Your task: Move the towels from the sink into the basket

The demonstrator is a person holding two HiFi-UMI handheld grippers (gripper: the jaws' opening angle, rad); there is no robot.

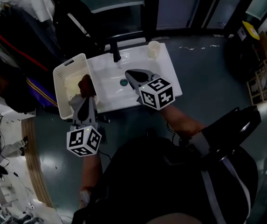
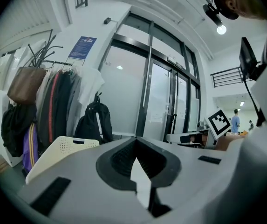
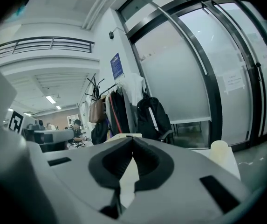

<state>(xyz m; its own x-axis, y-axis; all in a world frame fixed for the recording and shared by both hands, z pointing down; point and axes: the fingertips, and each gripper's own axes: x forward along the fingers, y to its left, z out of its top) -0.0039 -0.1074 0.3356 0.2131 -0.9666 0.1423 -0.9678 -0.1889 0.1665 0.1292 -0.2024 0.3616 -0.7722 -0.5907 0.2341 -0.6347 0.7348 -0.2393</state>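
Towels [image 1: 73, 84] are seen in the basket [image 1: 60, 85]; the sink [image 1: 106, 78] appears empty, so little is judged left. The fingers of the left gripper [image 1: 85, 99] and right gripper [image 1: 129, 74] are closed on nothing.

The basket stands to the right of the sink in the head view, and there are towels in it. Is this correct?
Not quite. The head view shows the basket to the left of the sink, not to the right. The rest is correct: there are towels in it.
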